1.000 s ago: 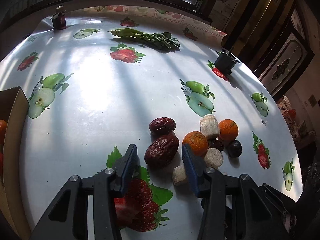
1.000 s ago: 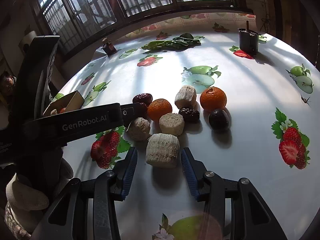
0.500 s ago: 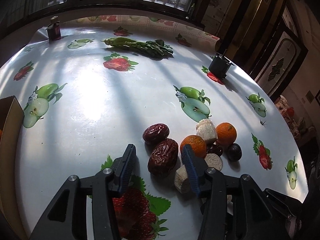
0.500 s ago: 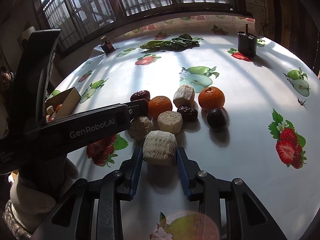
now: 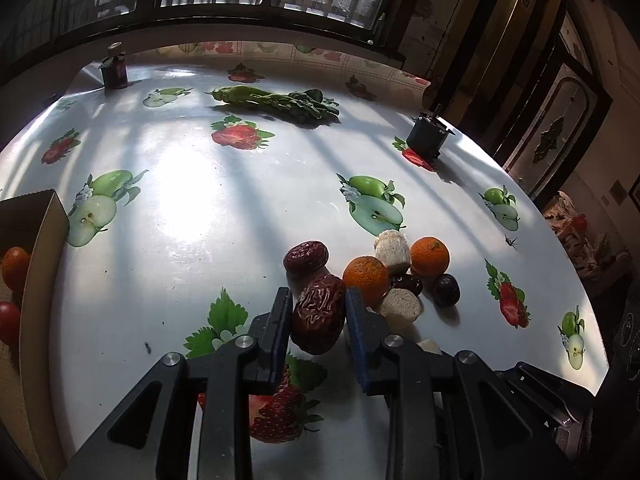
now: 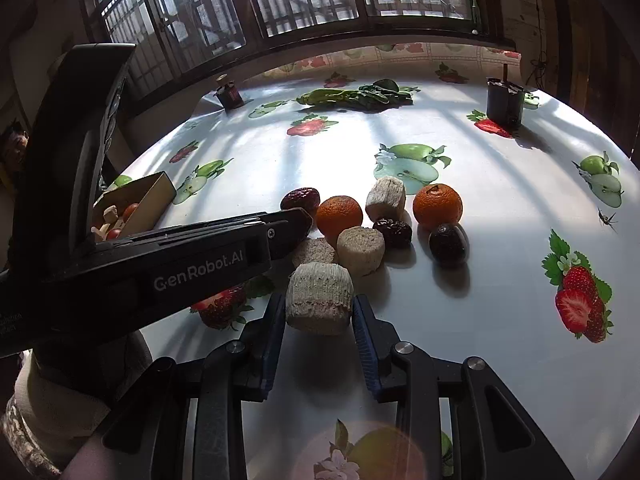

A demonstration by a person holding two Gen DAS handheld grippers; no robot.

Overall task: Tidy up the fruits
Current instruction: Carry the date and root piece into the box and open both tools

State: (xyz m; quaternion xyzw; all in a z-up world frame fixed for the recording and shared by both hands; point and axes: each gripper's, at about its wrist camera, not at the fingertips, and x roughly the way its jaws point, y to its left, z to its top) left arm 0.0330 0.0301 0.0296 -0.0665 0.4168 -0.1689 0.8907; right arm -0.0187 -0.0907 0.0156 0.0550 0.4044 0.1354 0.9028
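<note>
Half the cardboard box (image 5: pixel 38 264) is cut off. Left gripper (image 5: pixel 318 314) clamps a wrinkled red date (image 5: pixel 319 312); right gripper (image 6: pixel 319 312) squeezes a ridged, pale, drum-shaped chunk (image 6: pixel 319 298).

Large wrinkled red date (image 5: pixel 319 314): clamped between blue pads, tilted. Pale ridged cylinder (image 6: pixel 319 298): clamped likewise. Remaining pile at 12 o'clock of it: two oranges (image 6: pixel 339 214), smaller dates, pale cylinders, touching.
</note>
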